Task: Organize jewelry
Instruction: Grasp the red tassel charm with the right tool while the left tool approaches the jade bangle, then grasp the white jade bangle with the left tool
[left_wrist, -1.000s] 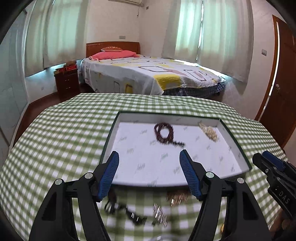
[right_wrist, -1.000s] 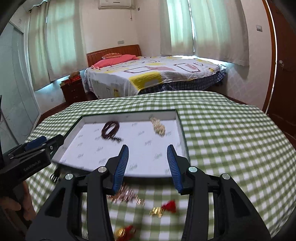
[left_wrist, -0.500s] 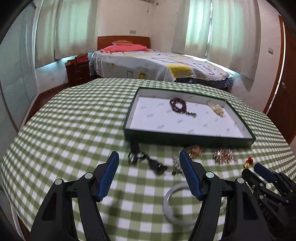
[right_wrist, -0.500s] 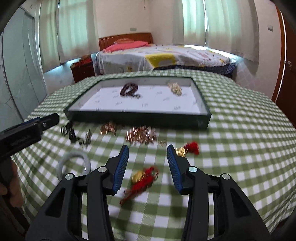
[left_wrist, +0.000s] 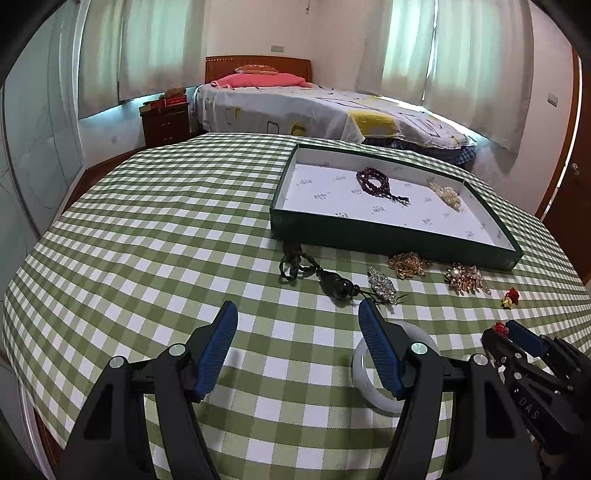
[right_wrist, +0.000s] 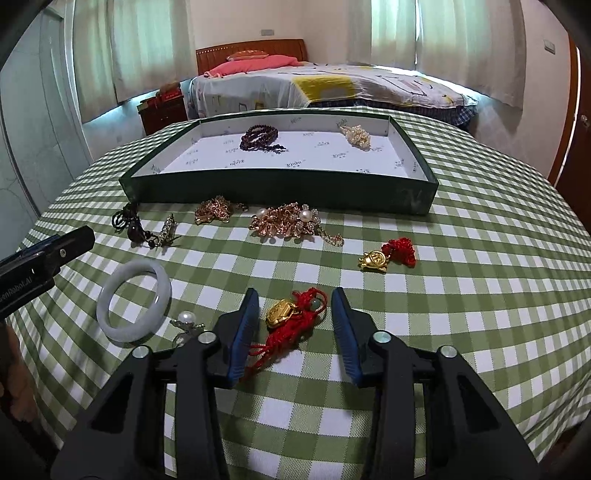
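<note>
The tray (right_wrist: 280, 186) is sitting on the checked tablecloth (right_wrist: 461, 295) w/ a dark bead bracelet (right_wrist: 258, 137) and a pearl piece (right_wrist: 356, 136) already lying inside it, bracelet toward the left, pearls toward the right. Everything else is lying on the cloth in front of the tray's near wall: 2 gold clusters (right_wrist: 284, 221) just beside that wall, a black cord pendant (right_wrist: 129, 225) near the tray's left corner, a gold charm w/ red knot (right_wrist: 388, 256) further out to the right, a pale bangle (right_wrist: 135, 304) well out to the left. The right gripper (right_wrist: 295, 317) is closing its jaws round a gold charm on red cord (right_wrist: 291, 314); the charm is lying between the pads, not pinched yet, resting on the cloth. The left gripper (left_wrist: 297, 343) is hovering wide open over bare cloth, holding nothing, its right finger overlapping the bangle (left_wrist: 384, 395).
</note>
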